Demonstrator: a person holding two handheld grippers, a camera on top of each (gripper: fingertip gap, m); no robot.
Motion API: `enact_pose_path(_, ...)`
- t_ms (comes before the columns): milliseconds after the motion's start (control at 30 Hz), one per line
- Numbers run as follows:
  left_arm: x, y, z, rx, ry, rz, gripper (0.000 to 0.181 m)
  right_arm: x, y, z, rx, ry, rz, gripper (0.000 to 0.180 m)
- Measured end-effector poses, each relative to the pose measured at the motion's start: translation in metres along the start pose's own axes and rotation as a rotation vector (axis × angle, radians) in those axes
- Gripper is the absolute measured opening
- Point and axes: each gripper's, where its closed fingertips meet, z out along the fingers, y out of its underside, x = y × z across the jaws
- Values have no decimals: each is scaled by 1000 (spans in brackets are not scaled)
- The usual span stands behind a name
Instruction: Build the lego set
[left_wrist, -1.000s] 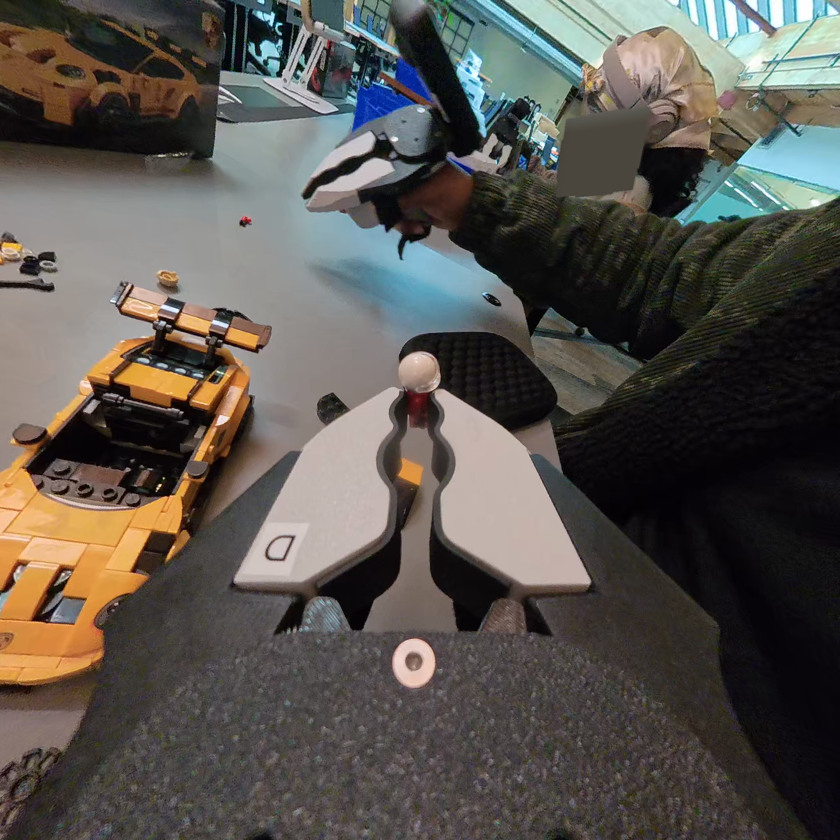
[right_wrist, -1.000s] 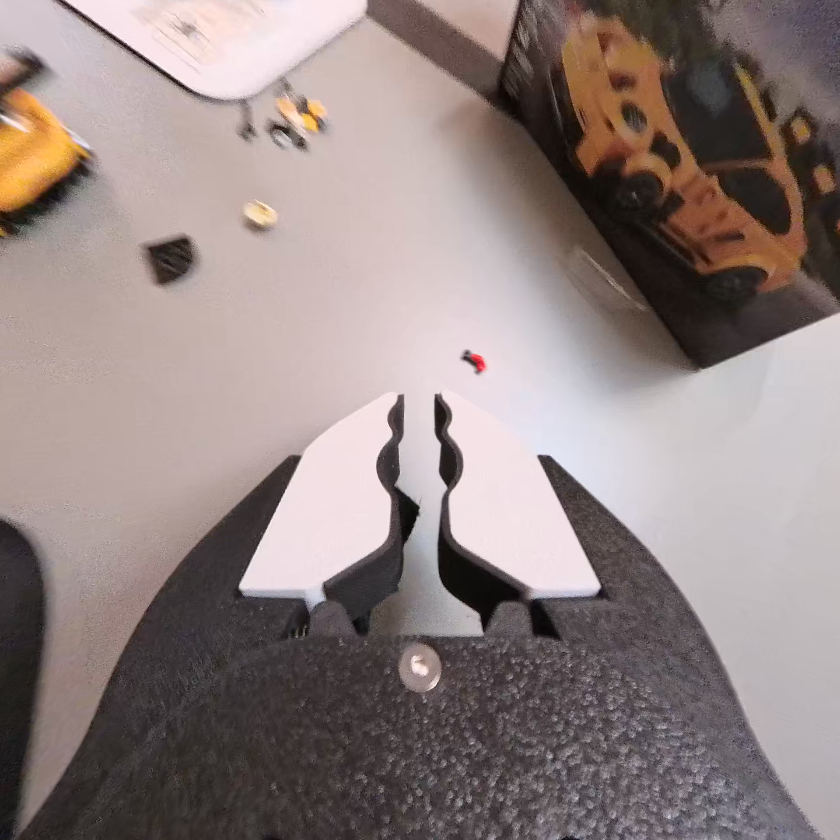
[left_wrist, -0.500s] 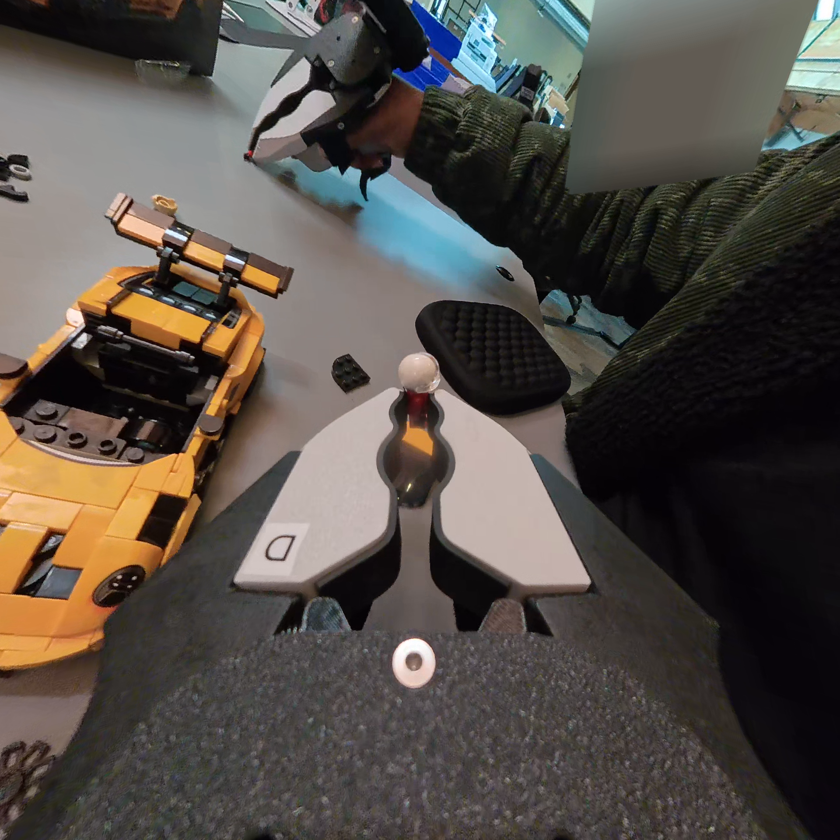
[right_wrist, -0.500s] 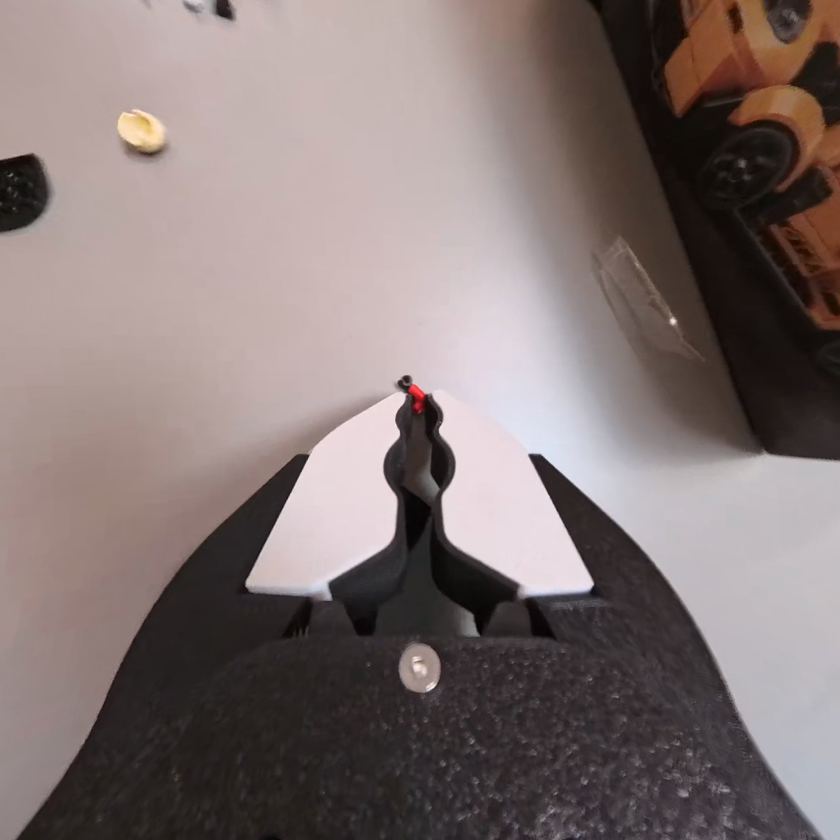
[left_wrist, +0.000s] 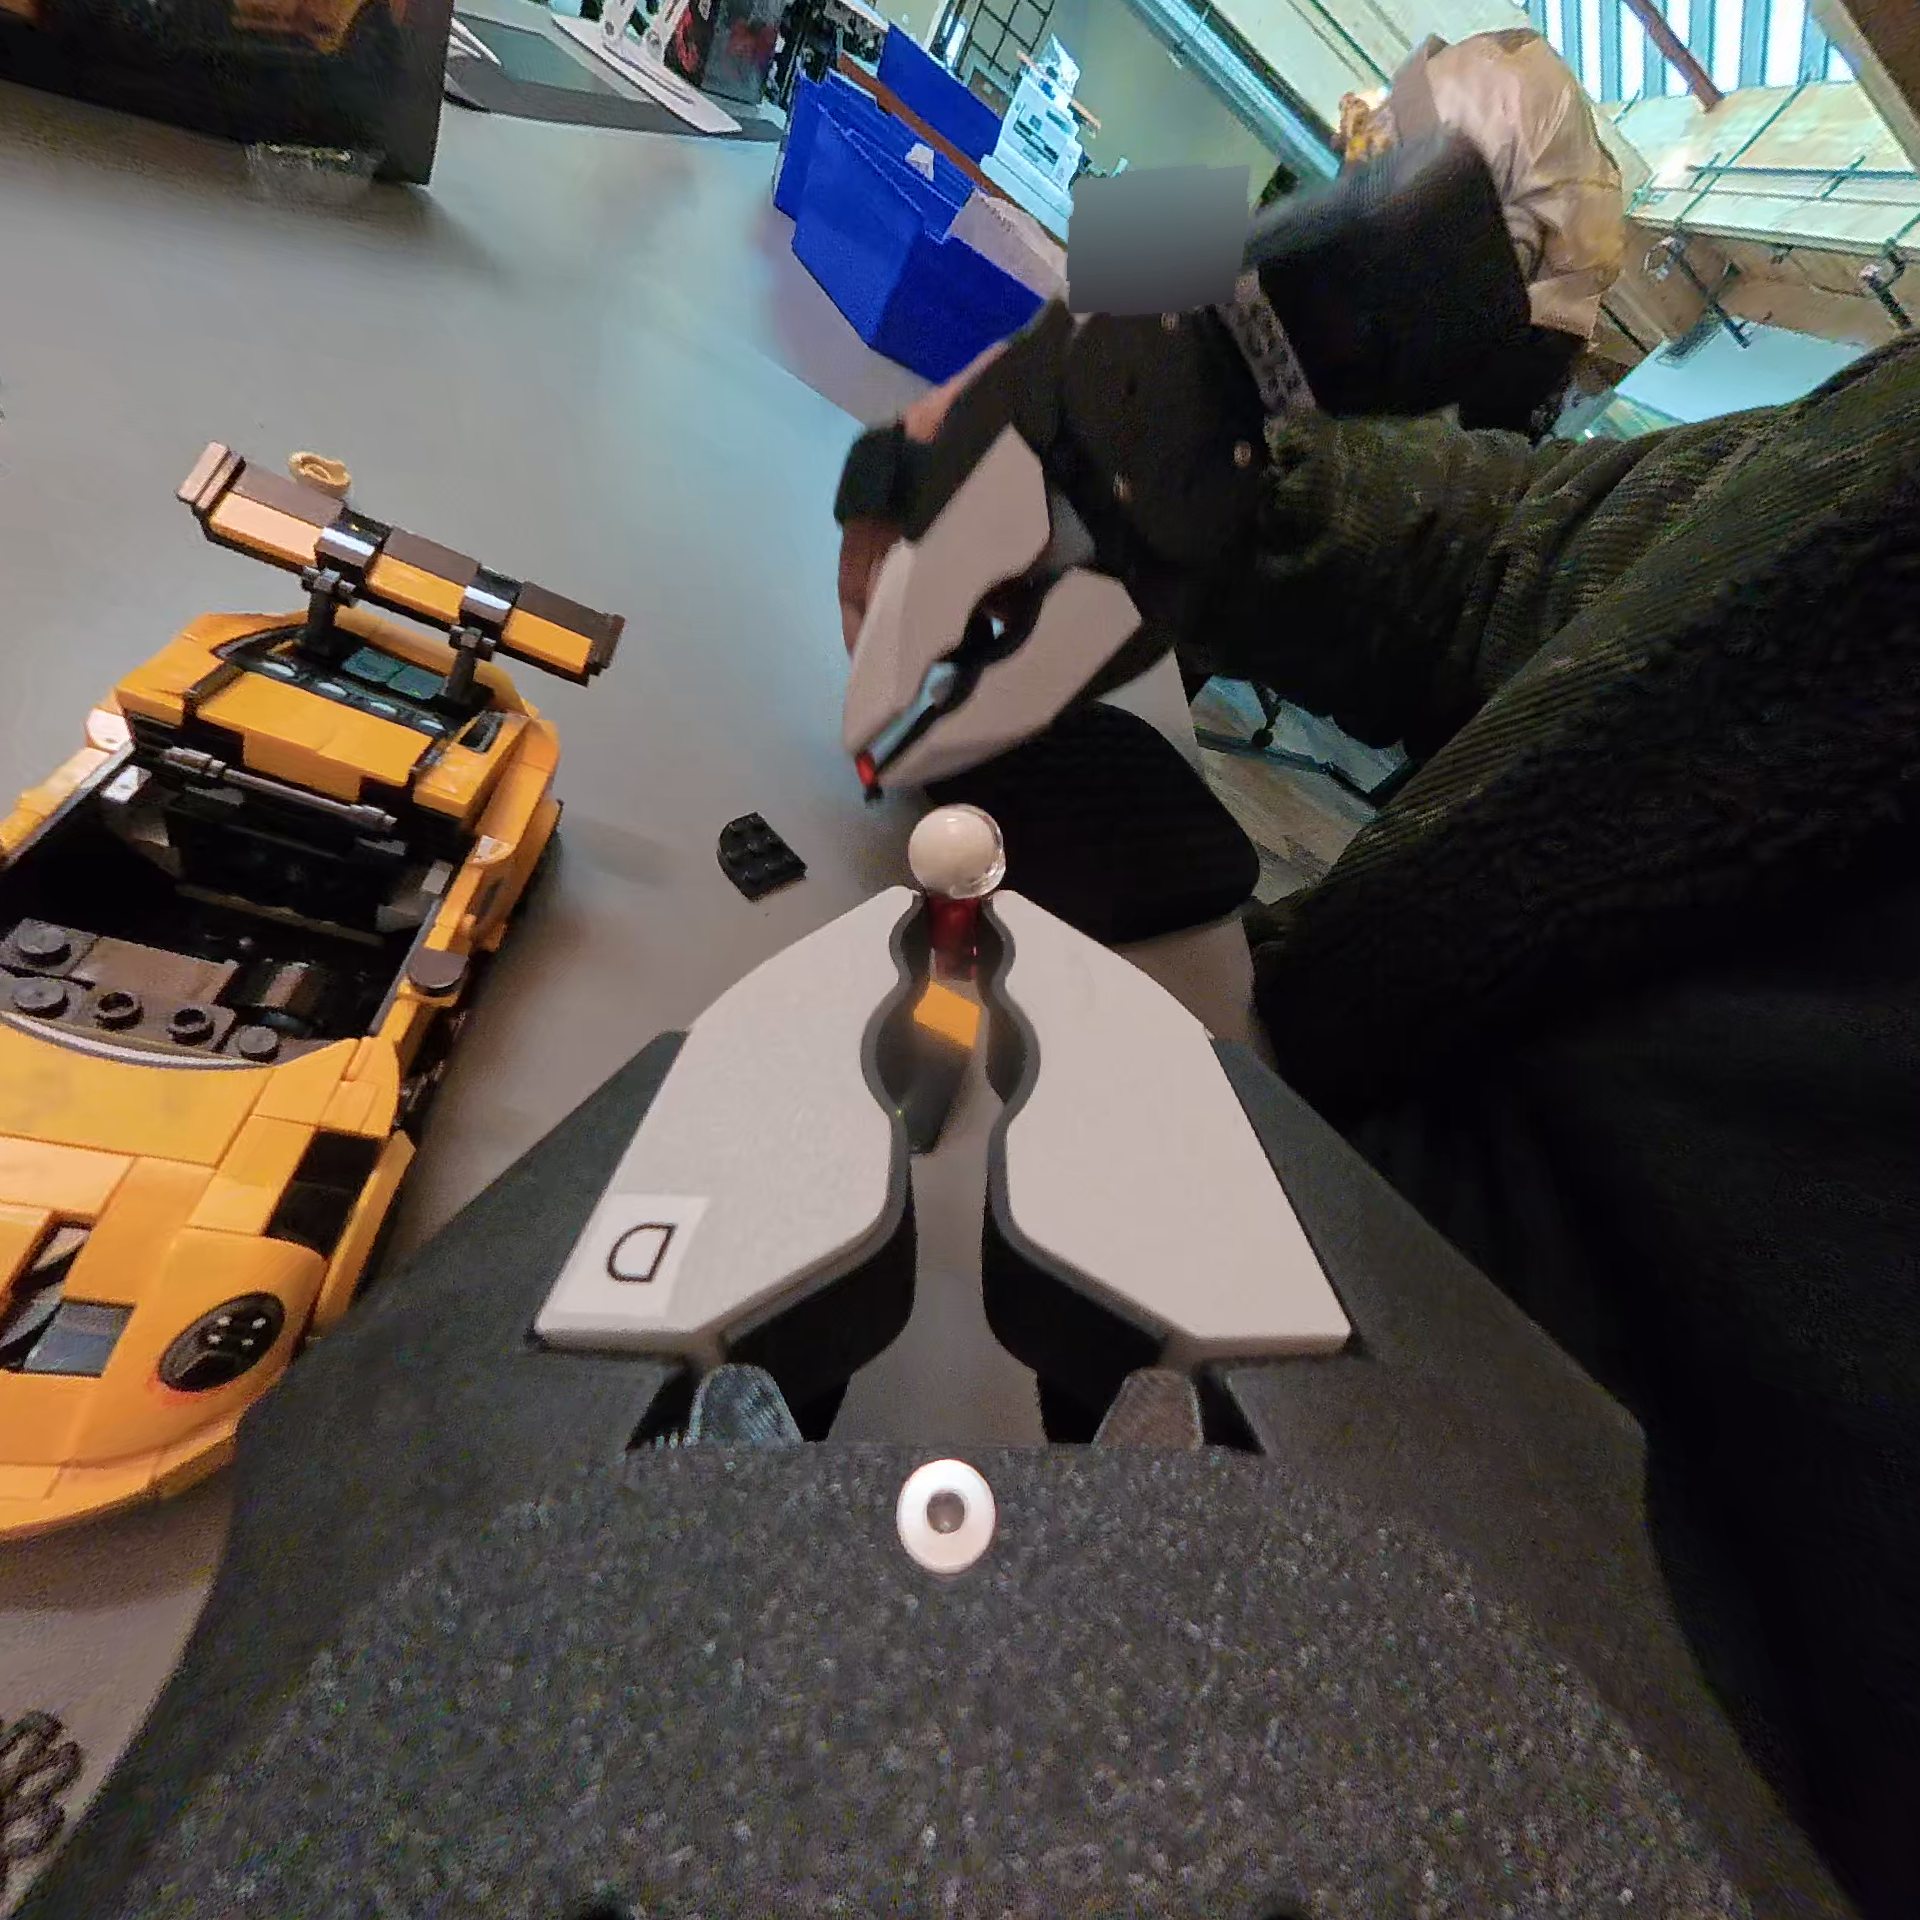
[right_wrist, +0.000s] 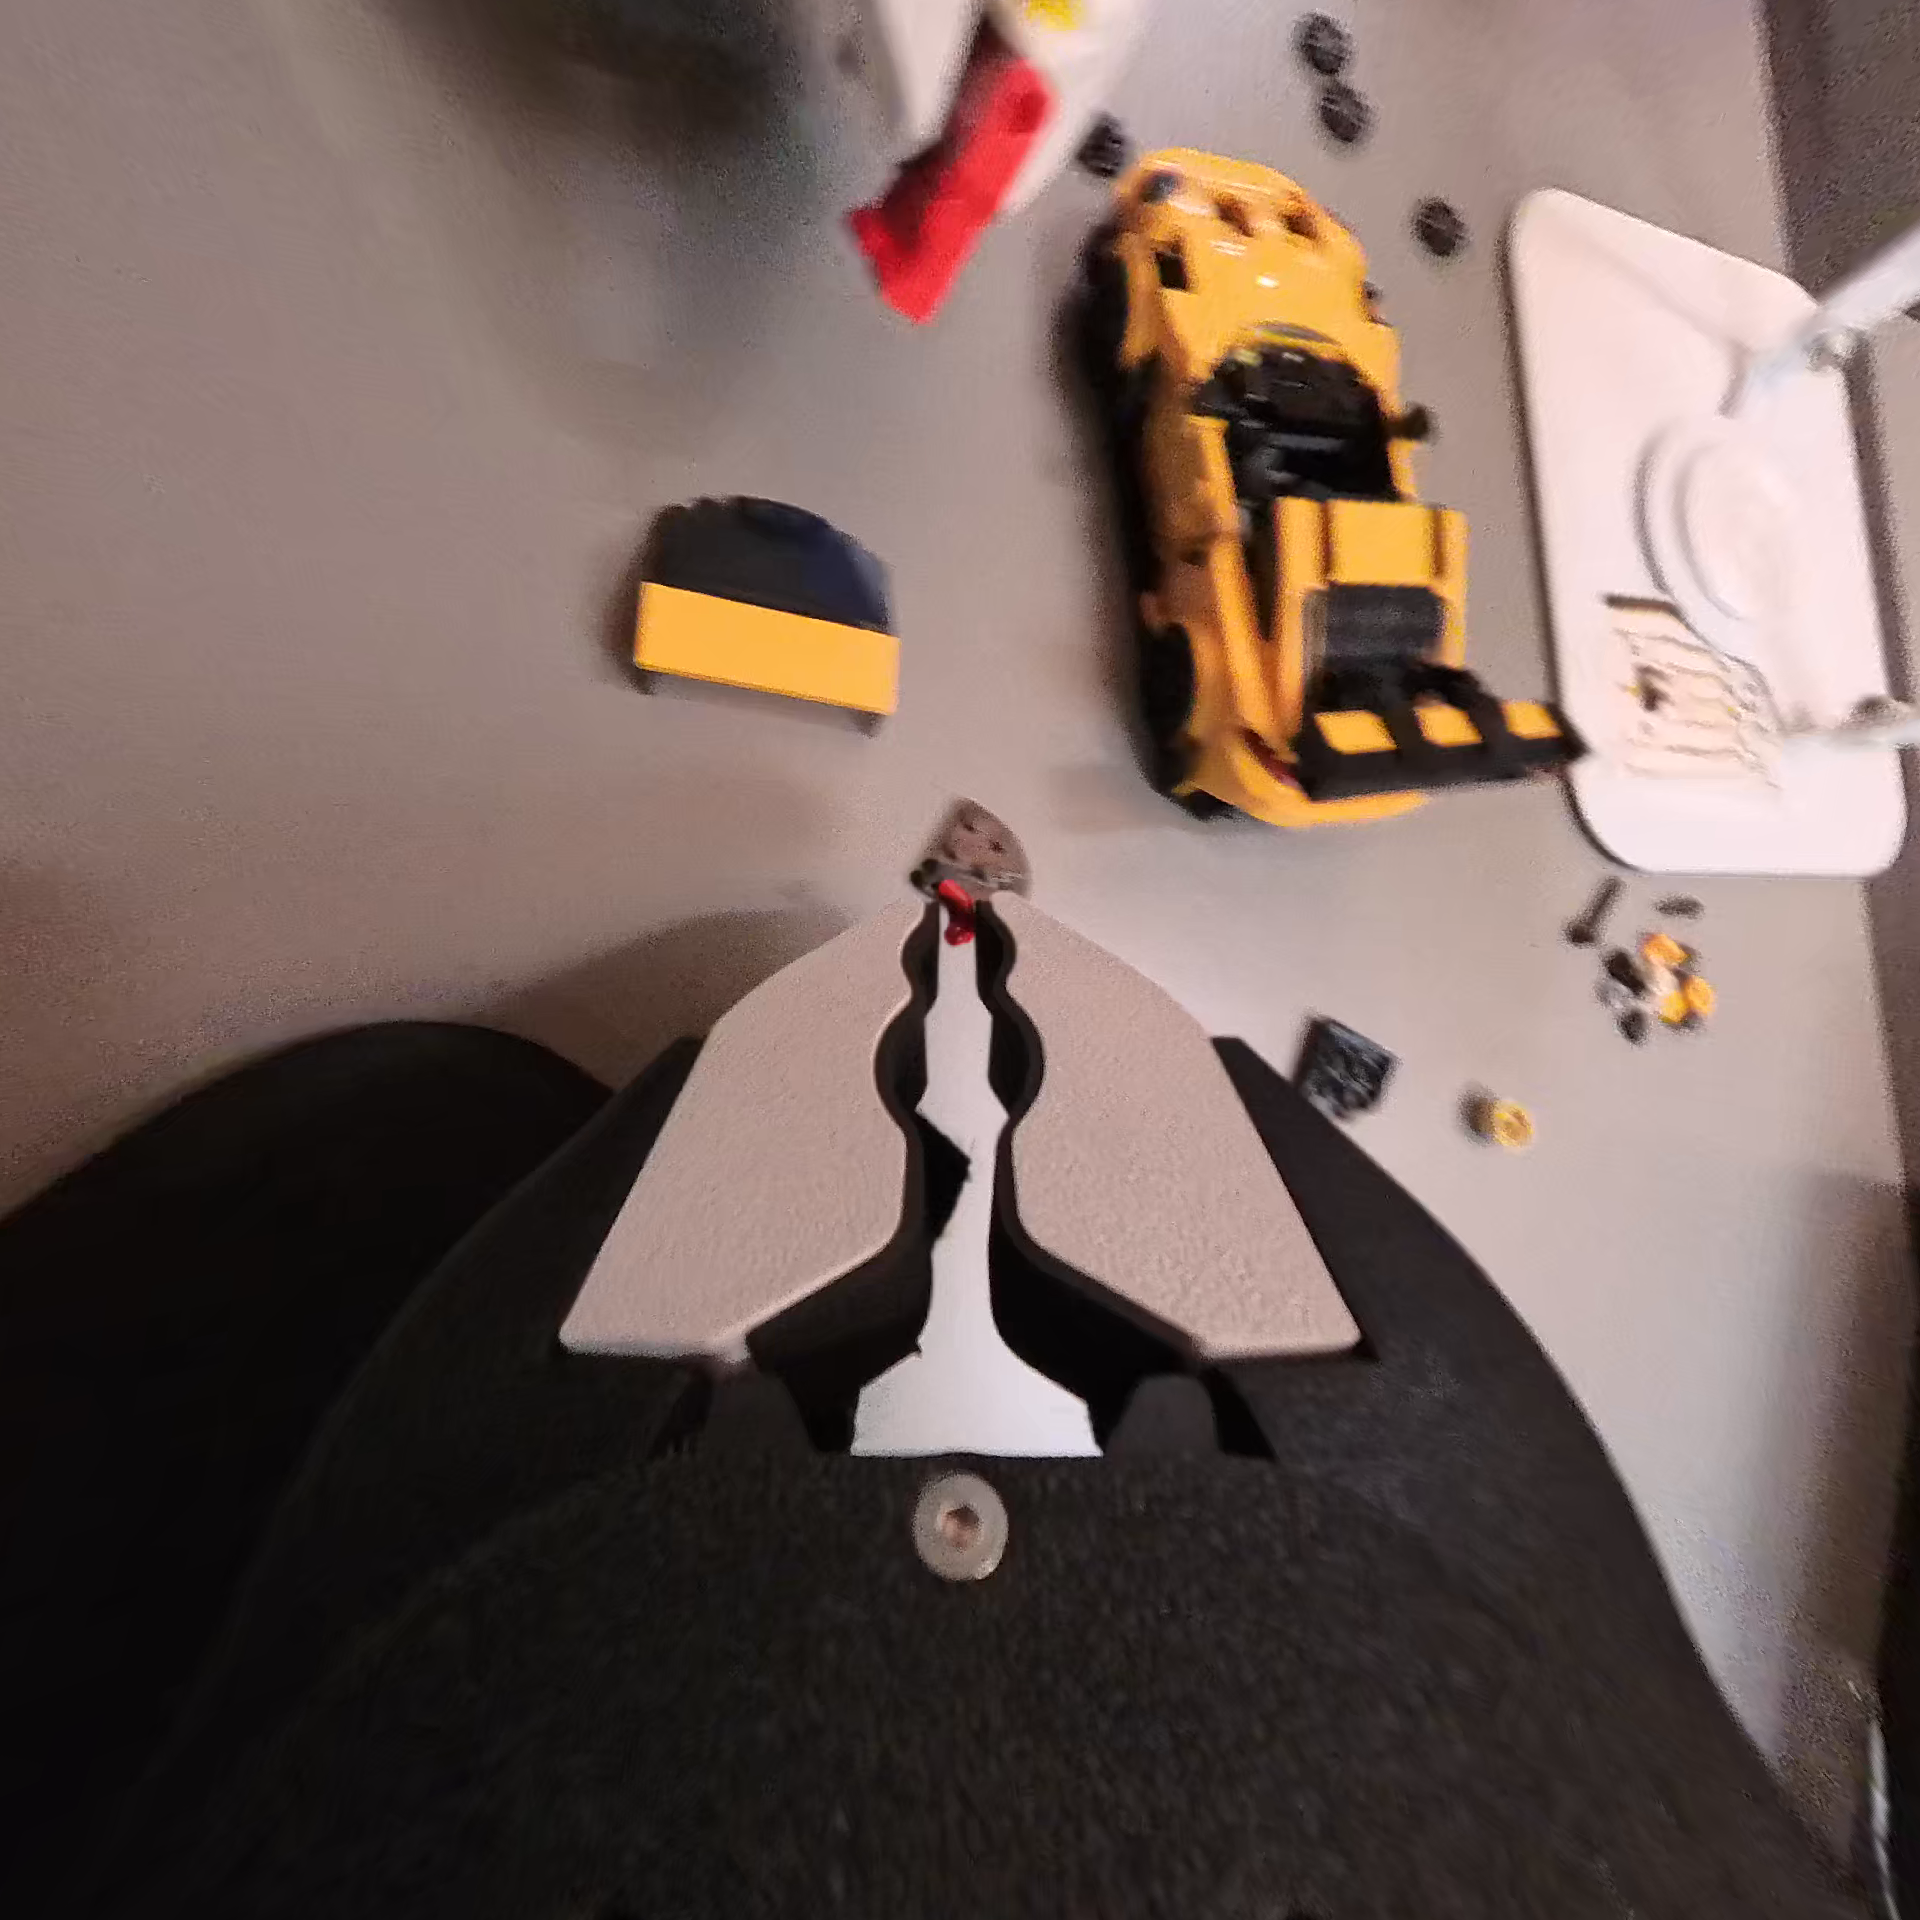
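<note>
Grey workshop table (left_wrist: 582, 343). Left gripper (left_wrist: 953, 914) clamped on a figure (left_wrist: 954, 883) with pale round head, red body, yellow base. Right gripper (right_wrist: 961, 914) pinching a tiny red piece (right_wrist: 954, 906), just beside. Farther left, yellow-and-black toy car (left_wrist: 239, 935), cabin roofless, rear wing raised; small black plate (left_wrist: 761, 856) between.

A grey table (right_wrist: 312, 416) carries the yellow lego car (right_wrist: 1288, 499), roof off. Beside it lie a yellow-and-black roof piece (right_wrist: 764, 613), a small black plate (left_wrist: 761, 856), a white tray (right_wrist: 1704, 520), scattered small parts (right_wrist: 1652, 982) and a black textured pad (left_wrist: 1132, 831).
</note>
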Motion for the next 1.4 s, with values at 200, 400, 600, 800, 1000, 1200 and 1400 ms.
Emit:
enact_pose_path(200, 8, -5, -5, 22, -1, 30, 8, -16, -1, -2, -7, -14, 24, 13)
enact_pose_path(400, 15, -3, -3, 8, 18, 47, 8, -26, 3, -9, -60, -25, 71, 14)
enact_pose_path(600, 18, 0, -1, -8, 25, 51, 8, -25, 21, -7, -156, -19, 102, 4)
enact_pose_path(800, 18, 2, 0, -17, 28, 44, 8, -22, 31, -2, -225, -8, 82, 2)
enact_pose_path(1000, 17, 3, 0, -22, 28, 36, 8, -24, 33, 5, -229, -82, 92, 9)
enact_pose_path(1200, 16, 4, 1, -27, 32, 29, 8, -28, 23, 4, -184, -142, 118, 4)
enact_pose_path(1400, 16, 4, 1, -30, 34, 27, 8, -17, -11, -2, -15, -58, 96, 7)
